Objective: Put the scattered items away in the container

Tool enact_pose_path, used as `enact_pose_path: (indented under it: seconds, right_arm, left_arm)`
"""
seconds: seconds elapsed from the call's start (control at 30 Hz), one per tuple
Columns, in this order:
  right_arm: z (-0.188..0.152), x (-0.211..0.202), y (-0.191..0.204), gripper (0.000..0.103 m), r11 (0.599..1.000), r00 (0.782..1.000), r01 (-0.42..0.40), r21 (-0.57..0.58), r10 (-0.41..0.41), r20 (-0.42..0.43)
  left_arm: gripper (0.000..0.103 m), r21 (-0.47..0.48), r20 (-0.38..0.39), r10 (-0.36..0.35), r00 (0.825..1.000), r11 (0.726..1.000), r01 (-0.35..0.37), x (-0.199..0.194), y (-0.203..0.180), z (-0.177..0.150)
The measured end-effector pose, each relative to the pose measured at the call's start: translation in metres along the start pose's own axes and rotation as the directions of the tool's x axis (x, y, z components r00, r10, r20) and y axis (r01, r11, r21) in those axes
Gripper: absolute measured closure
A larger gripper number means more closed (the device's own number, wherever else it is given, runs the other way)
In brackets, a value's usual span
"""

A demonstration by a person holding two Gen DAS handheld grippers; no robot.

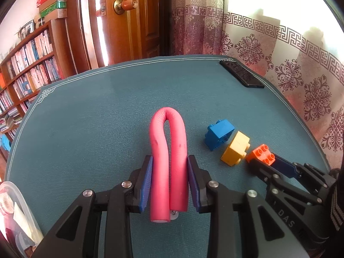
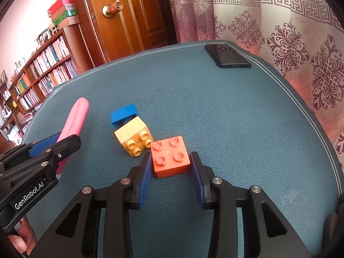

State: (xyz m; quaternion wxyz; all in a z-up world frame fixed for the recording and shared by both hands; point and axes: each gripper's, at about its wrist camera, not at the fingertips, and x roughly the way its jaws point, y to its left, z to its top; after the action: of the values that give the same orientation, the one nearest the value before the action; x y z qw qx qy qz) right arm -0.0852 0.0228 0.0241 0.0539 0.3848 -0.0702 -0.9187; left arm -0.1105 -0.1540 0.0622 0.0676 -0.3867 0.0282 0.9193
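Your left gripper pinches the folded pink foam tube at centre frame; its cut ends sit partly hidden below the pads. Your right gripper brackets the orange brick, contact unclear. The container is cropped lower left

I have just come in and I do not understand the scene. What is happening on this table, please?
A person is tidying toys with two hand-held grippers. The left gripper has its jaws against both sides of a bent pink foam tube. The right gripper has its jaws around an orange block, which sits on the green mat. A yellow block and a blue block lie beside it. A plastic container waits at the left edge.
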Motion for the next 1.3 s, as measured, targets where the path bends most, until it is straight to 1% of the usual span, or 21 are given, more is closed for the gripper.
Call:
enact_pose_path:
  seconds: [0.5,0.67,0.8,0.97,1.0,1.07,1.1,1.13,1.27,1.3]
  right_arm:
    - [-0.004,-0.015,0.02,0.065,0.998,1.0,-0.012,-0.065,0.014,0.028]
    - [-0.004,-0.022,0.024,0.069,0.997,0.999,-0.014,-0.074,0.017,0.043]
    - [-0.005,-0.023,0.03,0.076,0.995,0.999,-0.013,-0.097,0.018,0.048]
    - [-0.005,-0.022,0.025,0.076,0.996,0.998,-0.027,-0.084,0.031,0.047]
    - [-0.004,-0.021,0.021,0.076,0.997,0.998,-0.032,-0.073,0.036,0.045]
    - [-0.001,-0.019,0.012,0.072,0.997,0.997,-0.072,-0.04,0.073,0.03]
    - [0.0,-0.017,0.007,0.067,0.996,0.996,-0.082,-0.018,0.082,0.024]
    - [0.001,-0.016,0.003,0.065,0.996,0.996,-0.087,0.003,0.086,0.021]
    - [0.002,-0.015,-0.005,0.063,0.991,0.992,-0.128,0.038,0.127,0.014]
    - [0.002,-0.016,-0.004,0.059,0.989,0.99,-0.141,0.037,0.141,0.016]
  left_arm:
    - [0.067,-0.021,0.009,0.035,0.999,0.999,-0.034,-0.032,0.006,-0.017]
    - [0.067,-0.031,0.021,0.046,0.999,0.998,-0.046,-0.043,0.012,-0.021]
    - [0.067,-0.039,0.024,0.053,0.998,0.998,-0.052,-0.049,0.017,-0.023]
    - [0.067,-0.047,0.023,0.061,0.998,0.997,-0.06,-0.053,0.019,-0.027]
    - [0.067,-0.049,0.023,0.062,0.998,0.997,-0.06,-0.054,0.019,-0.028]
    - [0.067,-0.055,0.026,0.061,0.998,0.997,-0.059,-0.056,0.021,-0.03]
    - [0.067,-0.06,0.028,0.06,0.998,0.996,-0.059,-0.058,0.022,-0.031]
    - [0.067,-0.065,0.028,0.059,0.998,0.996,-0.057,-0.058,0.022,-0.033]
    - [0.067,-0.076,0.03,0.05,0.998,0.996,-0.048,-0.061,0.025,-0.037]
    - [0.067,-0.078,0.031,0.048,0.998,0.996,-0.045,-0.062,0.026,-0.037]
